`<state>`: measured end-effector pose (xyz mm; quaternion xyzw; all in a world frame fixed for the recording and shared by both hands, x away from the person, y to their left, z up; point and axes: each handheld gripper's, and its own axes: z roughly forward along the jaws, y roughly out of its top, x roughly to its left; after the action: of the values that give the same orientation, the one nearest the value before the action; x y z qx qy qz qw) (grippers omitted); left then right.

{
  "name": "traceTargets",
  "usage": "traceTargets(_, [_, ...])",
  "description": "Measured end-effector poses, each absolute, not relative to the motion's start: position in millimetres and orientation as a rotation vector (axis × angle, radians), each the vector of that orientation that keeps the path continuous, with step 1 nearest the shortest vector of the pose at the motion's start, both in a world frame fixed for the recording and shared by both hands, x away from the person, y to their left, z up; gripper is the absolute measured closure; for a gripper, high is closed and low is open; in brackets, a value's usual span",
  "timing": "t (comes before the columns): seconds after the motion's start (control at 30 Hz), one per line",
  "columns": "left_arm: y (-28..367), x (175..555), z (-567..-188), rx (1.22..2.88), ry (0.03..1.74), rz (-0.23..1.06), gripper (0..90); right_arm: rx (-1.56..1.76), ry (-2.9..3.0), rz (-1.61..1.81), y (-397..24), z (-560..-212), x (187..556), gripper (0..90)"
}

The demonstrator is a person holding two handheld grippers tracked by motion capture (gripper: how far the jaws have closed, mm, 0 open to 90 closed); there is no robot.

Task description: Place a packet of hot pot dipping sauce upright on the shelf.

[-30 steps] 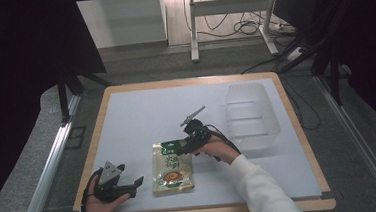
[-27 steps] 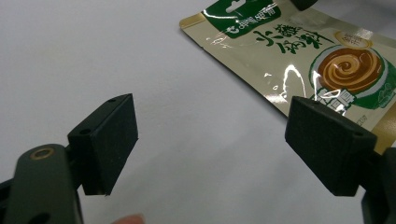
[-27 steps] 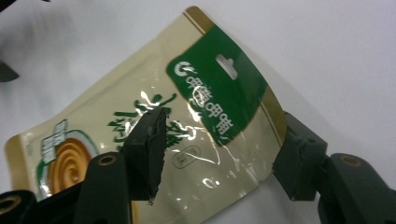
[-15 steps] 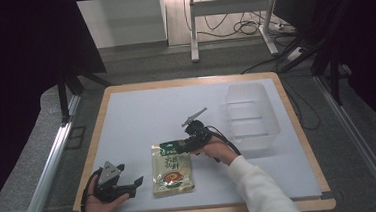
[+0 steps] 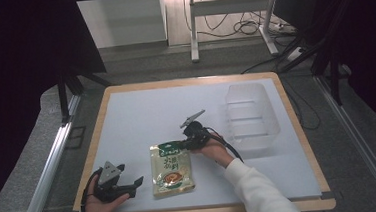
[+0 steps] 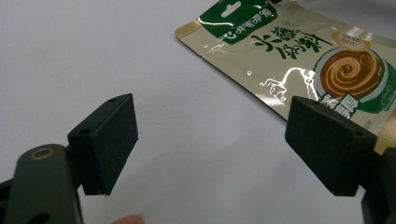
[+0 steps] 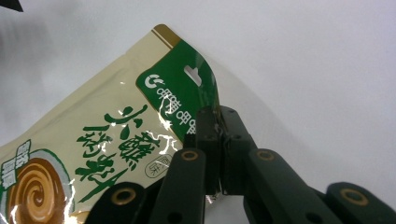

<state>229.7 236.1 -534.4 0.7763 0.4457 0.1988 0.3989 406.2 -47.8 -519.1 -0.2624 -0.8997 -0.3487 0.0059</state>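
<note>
— High view first: we have the right claw (image 5: 183, 145) clamped on the top edge of the sauce pouch (image 5: 171, 168), which lies flat on the worktop (image 5: 141, 114), just left of the clear plastic bin (image 5: 250, 114). Do we agree on the grip?

— We do. In the right gripper view the right claw (image 7: 218, 154) has just been closing, and its jaws now meet on the green header of the pouch (image 7: 93, 154), beside the hang hole. The corner there curls up a little, so we judge the pinch has taken.

— And the left claw (image 5: 131, 182)?

— It rests on the worktop left of the pouch, well apart from the bin. In the left gripper view the left claw (image 6: 210, 140) stands wide open with nothing between its jaws; the pouch (image 6: 299, 60) lies just beyond its far jaw.

— So we judge the step in hand is the pickup, grasp made, lift not yet begun. Next we would need a clean lift by the header and a carry right to the bin, minding that a thin foil edge may slip.

— Count with us: one pouch, one bin, two claws, one worktop.
</note>
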Motion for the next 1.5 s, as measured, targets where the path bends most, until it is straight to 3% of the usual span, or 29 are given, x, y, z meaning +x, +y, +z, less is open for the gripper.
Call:
traceTargets(0.53, [236,230,-534,1.964,1.129,0.503,17.2,-0.708,-2.887,-1.159,-47,-501,396,89.3])
traceTargets(1.5, [236,231,-536,1.970,1.131,0.502,17.2,-0.493,-2.892,-1.608,-79,-408,363,89.5])
